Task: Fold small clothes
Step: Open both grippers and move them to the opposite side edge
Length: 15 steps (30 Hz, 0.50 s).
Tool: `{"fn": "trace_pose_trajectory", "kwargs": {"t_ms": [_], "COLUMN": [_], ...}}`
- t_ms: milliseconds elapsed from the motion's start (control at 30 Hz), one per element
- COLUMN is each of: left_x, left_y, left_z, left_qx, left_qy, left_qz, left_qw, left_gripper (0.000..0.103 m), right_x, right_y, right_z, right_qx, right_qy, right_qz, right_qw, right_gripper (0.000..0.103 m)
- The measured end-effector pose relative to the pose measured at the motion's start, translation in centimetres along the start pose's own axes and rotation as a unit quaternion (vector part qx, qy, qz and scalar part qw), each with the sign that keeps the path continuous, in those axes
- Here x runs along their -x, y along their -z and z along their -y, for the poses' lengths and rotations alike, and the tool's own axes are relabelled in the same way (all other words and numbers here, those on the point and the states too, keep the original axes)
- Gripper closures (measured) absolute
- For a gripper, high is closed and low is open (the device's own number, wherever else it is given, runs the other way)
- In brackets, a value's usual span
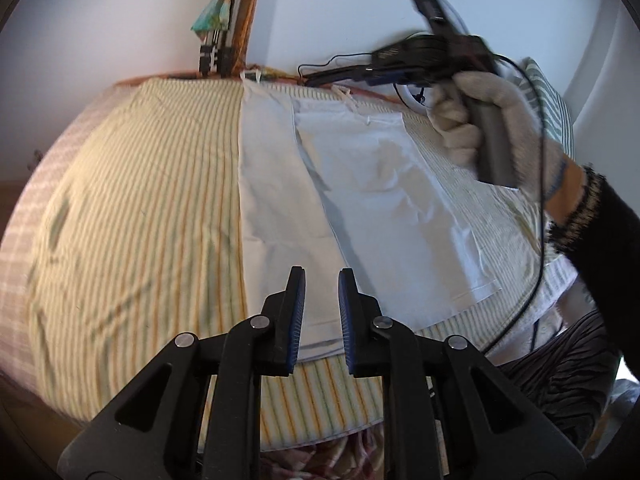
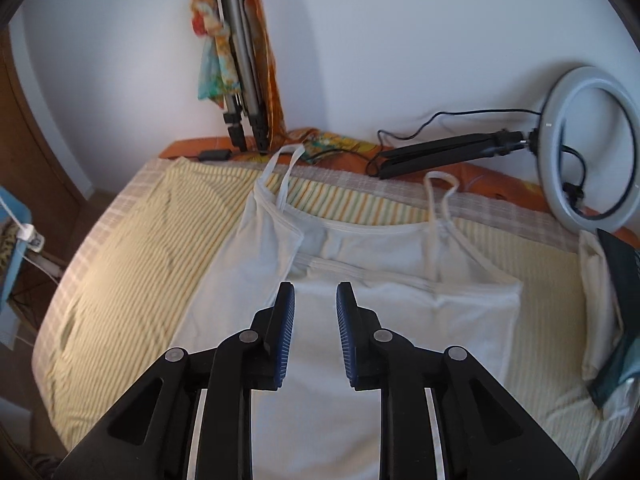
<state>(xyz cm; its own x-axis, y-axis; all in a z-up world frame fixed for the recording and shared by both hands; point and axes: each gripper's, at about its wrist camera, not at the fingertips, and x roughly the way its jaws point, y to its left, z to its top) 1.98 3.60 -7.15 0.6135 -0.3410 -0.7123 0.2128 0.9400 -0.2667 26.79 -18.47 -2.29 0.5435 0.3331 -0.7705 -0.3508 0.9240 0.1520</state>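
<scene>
A white strappy camisole (image 2: 360, 280) lies flat on the striped yellow bedcover (image 2: 132, 240), straps toward the wall, with its lower part folded up over the body. It also shows in the left wrist view (image 1: 360, 200). My left gripper (image 1: 322, 280) is open and empty, above the garment's near edge. My right gripper (image 2: 316, 294) is open and empty, above the folded garment. In the left wrist view the right gripper (image 1: 460, 48) is held high in a gloved hand over the bed's far right.
A ring light (image 2: 588, 144) on a black stand lies at the bed's back right with its cable. A folded tripod (image 2: 240, 80) and a colourful cloth lean against the wall. A dark item (image 2: 620, 300) lies at the right edge.
</scene>
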Motion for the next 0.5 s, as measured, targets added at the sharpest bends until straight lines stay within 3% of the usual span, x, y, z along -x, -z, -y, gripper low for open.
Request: {"fn": "trace_pose_trajectory", "kwargs": {"t_ms": [200, 367, 500], "left_x": [0.4, -0.1, -0.9], "left_y": [-0.6, -1.0, -1.1], "left_z": [1.3, 5.0, 9.0], "left_qx": [-0.008, -0.034, -0.059], "left_qy": [0.001, 0.023, 0.042], "left_qz": [0.001, -0.009, -0.013], "left_qw": [1.0, 0.9991, 0.9973], "left_gripper": [0.088, 0.088, 0.088], "right_x": [6.1, 9.3, 10.4], "right_y": [2.8, 5.0, 6.2], "right_z": [3.1, 6.3, 10.3], "right_qx": [-0.01, -0.017, -0.062], "right_qy": [0.016, 0.033, 0.028], "right_qz": [0.029, 0.049, 0.054], "right_qw": [0.999, 0.998, 0.996], "right_gripper": [0.074, 0.074, 0.074]}}
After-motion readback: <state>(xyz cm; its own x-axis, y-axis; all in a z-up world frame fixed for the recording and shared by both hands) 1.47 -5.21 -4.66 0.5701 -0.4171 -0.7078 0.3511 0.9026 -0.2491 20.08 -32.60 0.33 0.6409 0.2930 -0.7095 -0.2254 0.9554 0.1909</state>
